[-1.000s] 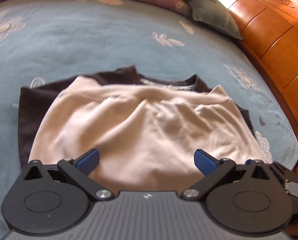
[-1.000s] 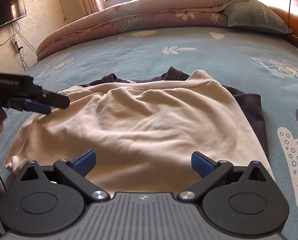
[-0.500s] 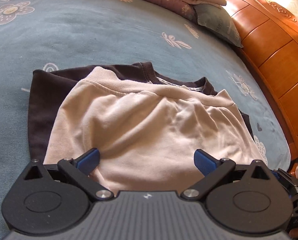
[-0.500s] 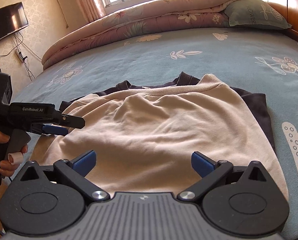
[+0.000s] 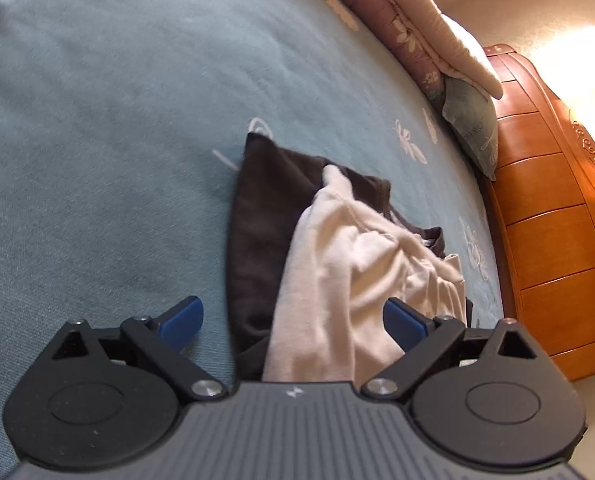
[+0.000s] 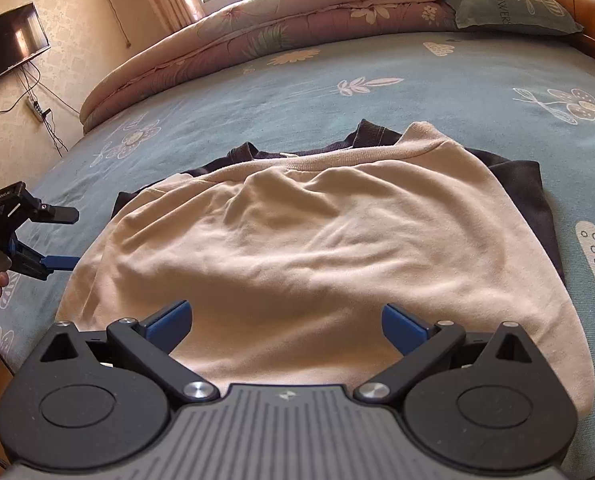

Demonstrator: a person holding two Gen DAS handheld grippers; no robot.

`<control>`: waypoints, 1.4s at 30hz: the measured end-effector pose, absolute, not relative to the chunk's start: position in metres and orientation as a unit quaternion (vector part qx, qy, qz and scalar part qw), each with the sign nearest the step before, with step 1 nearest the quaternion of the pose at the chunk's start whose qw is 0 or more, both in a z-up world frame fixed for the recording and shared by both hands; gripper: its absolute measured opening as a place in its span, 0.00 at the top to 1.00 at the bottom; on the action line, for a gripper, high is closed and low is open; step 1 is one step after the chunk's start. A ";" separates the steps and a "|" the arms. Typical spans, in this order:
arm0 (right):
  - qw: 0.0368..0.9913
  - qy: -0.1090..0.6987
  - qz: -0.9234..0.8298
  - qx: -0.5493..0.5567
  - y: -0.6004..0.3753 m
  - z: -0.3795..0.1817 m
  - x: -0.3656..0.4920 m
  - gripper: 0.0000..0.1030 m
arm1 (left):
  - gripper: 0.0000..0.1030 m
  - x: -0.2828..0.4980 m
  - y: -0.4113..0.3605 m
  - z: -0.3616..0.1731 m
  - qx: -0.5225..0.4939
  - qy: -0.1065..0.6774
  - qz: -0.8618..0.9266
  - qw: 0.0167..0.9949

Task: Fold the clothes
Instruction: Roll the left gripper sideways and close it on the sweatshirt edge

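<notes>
Lower centre of the right wrist view: right gripper [image 6: 284,324], jaws spread wide, nothing between them. Just beyond, cream sweatshirt [image 6: 305,240] spread rumpled over a dark garment [image 6: 525,188] on the blue bedspread [image 6: 377,80]. At left edge, left gripper [image 6: 63,236], likewise parted and empty, off the cloth. Whether mid-fold or finished, unclear. Worth smoothing ridges and pinching a single layer at an edge. Farther back, rolled quilt [image 6: 297,28].

Left gripper [image 5: 293,322] jaws wide apart, nothing between them. Cream garment [image 5: 353,280] lies atop dark garment [image 5: 265,216] on blue bedsheet [image 5: 97,140]. Wooden headboard [image 5: 553,216] far right, pillow [image 5: 471,124] beside it.
</notes>
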State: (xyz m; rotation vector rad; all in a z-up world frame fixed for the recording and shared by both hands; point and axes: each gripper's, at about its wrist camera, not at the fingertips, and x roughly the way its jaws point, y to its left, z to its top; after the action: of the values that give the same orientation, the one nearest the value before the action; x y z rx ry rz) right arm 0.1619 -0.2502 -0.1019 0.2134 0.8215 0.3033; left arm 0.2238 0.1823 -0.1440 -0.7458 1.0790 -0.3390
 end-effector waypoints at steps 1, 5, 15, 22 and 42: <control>0.900 0.399 0.146 0.101 -0.249 -0.103 0.163 0.00 | 0.11 0.224 0.183 -0.147 -0.353 0.492 -0.164 0.779; 0.897 0.408 0.141 0.098 -0.248 -0.107 0.169 0.00 | 0.12 0.243 0.188 -0.157 -0.396 0.479 -0.177 0.763; 0.894 0.416 0.132 0.095 -0.247 -0.111 0.174 0.00 | 0.27 0.280 0.184 -0.168 -0.418 0.463 -0.208 0.753; 0.894 0.419 0.135 0.087 -0.247 -0.114 0.174 0.00 | 0.63 0.240 0.195 -0.194 -0.440 0.490 -0.229 0.717; 0.893 0.424 0.131 0.071 -0.244 -0.114 0.171 0.00 | 0.54 0.267 0.191 -0.189 -0.426 0.495 -0.260 0.711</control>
State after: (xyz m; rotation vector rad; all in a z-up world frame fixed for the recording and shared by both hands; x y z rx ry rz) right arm 0.1706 -0.2436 -0.1145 0.1482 0.8788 0.2710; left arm 0.2667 0.1908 -0.1895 -0.9453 1.0979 -0.5764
